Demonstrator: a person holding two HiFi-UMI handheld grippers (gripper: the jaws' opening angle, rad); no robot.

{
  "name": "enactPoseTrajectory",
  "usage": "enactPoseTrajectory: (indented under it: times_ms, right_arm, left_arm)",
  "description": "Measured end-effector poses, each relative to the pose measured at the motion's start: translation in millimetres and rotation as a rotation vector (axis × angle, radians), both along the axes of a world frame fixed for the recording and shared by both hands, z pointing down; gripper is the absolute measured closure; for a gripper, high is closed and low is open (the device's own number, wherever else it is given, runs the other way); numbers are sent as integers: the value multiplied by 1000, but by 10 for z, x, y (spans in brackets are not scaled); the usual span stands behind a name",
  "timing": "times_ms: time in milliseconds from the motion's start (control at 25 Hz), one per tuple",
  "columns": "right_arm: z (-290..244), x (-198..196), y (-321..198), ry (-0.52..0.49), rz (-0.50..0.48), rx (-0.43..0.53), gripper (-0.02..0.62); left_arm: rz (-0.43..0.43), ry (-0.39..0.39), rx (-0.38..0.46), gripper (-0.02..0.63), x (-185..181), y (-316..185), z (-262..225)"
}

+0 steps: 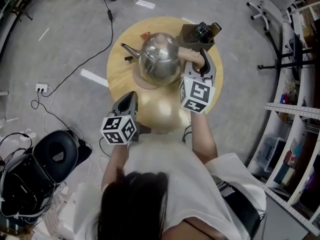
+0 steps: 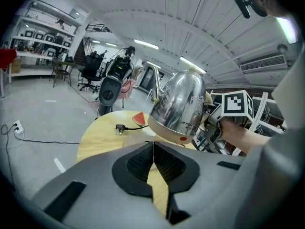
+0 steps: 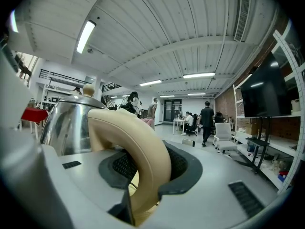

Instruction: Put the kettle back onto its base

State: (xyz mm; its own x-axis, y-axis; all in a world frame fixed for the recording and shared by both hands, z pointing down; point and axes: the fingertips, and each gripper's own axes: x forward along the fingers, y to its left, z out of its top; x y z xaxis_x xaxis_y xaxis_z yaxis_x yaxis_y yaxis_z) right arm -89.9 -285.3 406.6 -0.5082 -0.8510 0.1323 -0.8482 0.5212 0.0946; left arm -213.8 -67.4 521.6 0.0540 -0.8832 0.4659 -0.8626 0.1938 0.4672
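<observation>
Bottom of head view: person's shirt (image 1: pixel 170 169), dark hair.

Just above, lower left: left gripper (image 1: pixel 131 98), over the near edge of the table (image 1: pixel 155 116), apart from the kettle (image 1: pixel 159 58). Jaws pressed flat together in left gripper view, nothing between.

Centre right: right gripper (image 1: pixel 199 66), marker cube up. Clenched on the beige handle (image 3: pixel 143 147), one pad on each side of the loop, steel body at left of right gripper view.

Upper centre of head view: kettle, spout toward upper left. Tilted in left gripper view, underside with a red dot showing.

Base (image 1: pixel 141 82): pale disc peeking out at the kettle's lower left, flat on the table. Contact between kettle and base not readable.

Beyond, on the table: plug (image 1: pixel 128 59) left of the kettle, red slice (image 1: pixel 145 35) at the far edge, holder (image 1: pixel 199 34) with remotes at upper right, just behind the handle.

Floor: black bag (image 1: pixel 55 154) lower left, cable (image 1: pixel 100 49) running to upper left. Shelves (image 1: pixel 300 134) along the right edge.

Far end in right gripper view: people (image 3: pixel 206 120) near desks, white chair (image 3: pixel 223 136).
</observation>
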Motion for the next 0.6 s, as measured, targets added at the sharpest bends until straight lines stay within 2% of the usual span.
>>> enactPoseTrajectory:
  times_ms: [600]
  right_arm:
    - [150,-277,16,13,-41,-21,465]
  left_arm:
    - [-25,4,-17,578,-178,17,77]
